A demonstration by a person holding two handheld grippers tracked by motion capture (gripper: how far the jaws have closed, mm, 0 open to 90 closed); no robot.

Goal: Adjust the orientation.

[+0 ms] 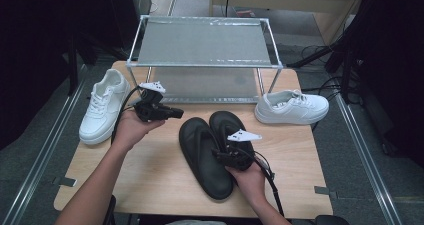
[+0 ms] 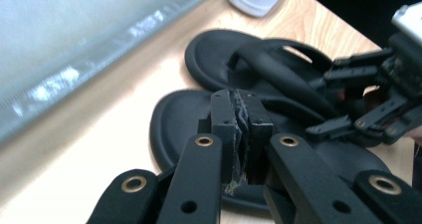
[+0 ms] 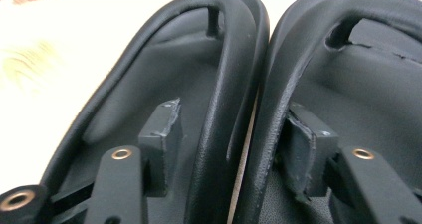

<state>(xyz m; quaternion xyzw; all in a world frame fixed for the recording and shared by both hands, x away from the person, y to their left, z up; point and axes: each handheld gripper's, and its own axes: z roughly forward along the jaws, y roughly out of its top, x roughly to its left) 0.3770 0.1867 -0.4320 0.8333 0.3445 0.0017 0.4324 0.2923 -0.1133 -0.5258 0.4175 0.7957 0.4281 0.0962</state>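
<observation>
Left tongs (image 2: 241, 134): pads pressed together, nothing between, raised over the bench (image 1: 150, 175).
Right tongs (image 3: 234, 149): apart, straddling the adjoining straps of both sandals (image 1: 212, 150), pads not pressing.
Sandals: side by side, mid-bench.

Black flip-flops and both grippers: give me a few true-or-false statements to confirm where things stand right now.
1. The right gripper has one jaw inside each of the two black flip-flops, straddling their adjoining straps. True.
2. The left gripper holds a white sneaker. False: its pads are shut together on nothing, held above the table.
3. Both white sneakers sit on the metal rack. False: the left sneaker and the right sneaker lie on the table, either side of the rack.
4. The flip-flops lie side by side, touching. True.
5. The rack's top shelf holds no shoes. True.
</observation>
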